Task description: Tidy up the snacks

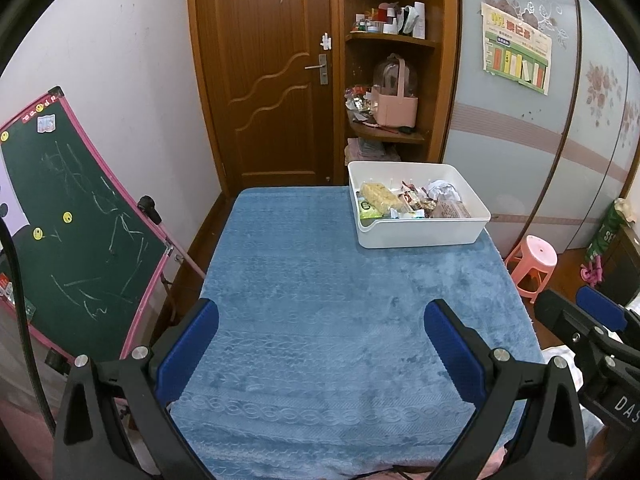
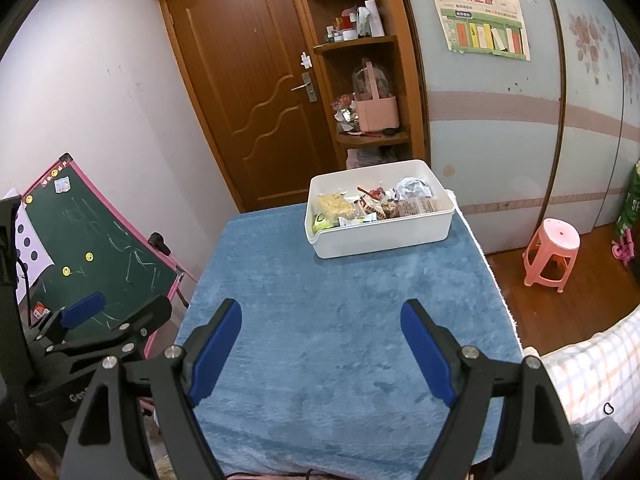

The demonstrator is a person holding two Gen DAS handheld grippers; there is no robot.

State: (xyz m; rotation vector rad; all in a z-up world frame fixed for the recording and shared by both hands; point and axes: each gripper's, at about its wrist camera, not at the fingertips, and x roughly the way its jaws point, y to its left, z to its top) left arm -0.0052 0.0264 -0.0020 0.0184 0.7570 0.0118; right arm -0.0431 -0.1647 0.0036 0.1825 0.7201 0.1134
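Observation:
A white bin stands at the far right corner of the blue-clothed table. Inside it lie several snack packets: a yellow noodle pack, a crumpled silver wrapper and a brown pack. My left gripper hovers open over the near left of the cloth, with nothing between its blue pads. My right gripper is open beside it, also with nothing in it.
A green chalkboard easel leans left of the table. A pink stool stands on the floor at the right. Behind are a wooden door and a corner shelf with a pink basket. Checkered fabric lies near right.

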